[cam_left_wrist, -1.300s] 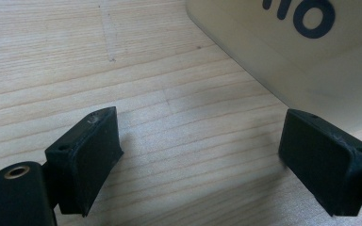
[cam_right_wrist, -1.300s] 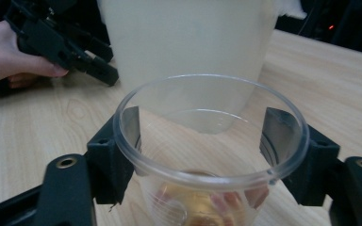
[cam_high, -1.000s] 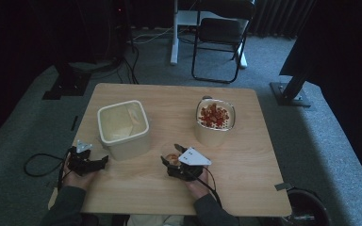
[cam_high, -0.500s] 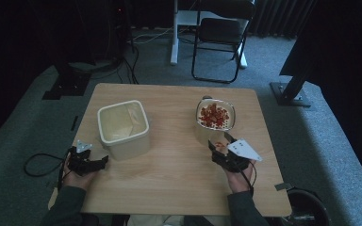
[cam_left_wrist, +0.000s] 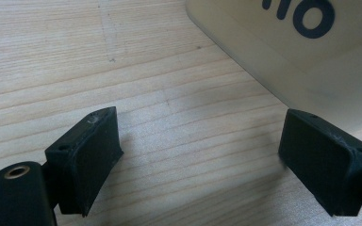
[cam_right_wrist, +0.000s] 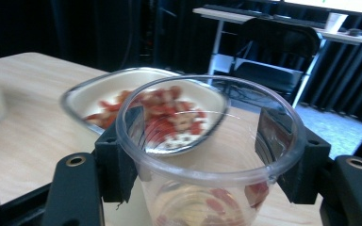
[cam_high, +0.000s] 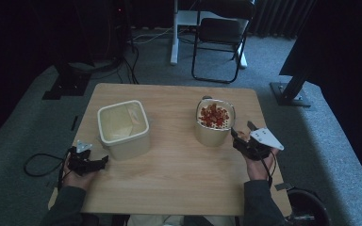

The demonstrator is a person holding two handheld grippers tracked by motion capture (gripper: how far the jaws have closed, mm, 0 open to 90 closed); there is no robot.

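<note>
**Cup carried to the filled tub; scoop not yet made**

Your right gripper (cam_right_wrist: 202, 155) pinches a clear plastic cup (cam_right_wrist: 207, 155), a few red pieces at its bottom, just beside the tub of red pieces (cam_high: 213, 121). Your left gripper (cam_left_wrist: 207, 160), jaws spread on nothing, rests by the empty cream tub (cam_high: 122, 127). Judged: transfer barely started. The right table edge (cam_high: 268, 141) is close; open board lies between tubs.

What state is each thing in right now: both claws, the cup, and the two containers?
Right claw: shut on the clear cup, beside the tub of red pieces.
Clear cup: upright, open-topped, a few red pieces at its bottom.
Tub of red pieces: upright, uncovered, holding red pieces.
Cream container: upright on the table, no lid.
Left claw: open, nothing between its jaws, low over the table beside the cream container.
</note>
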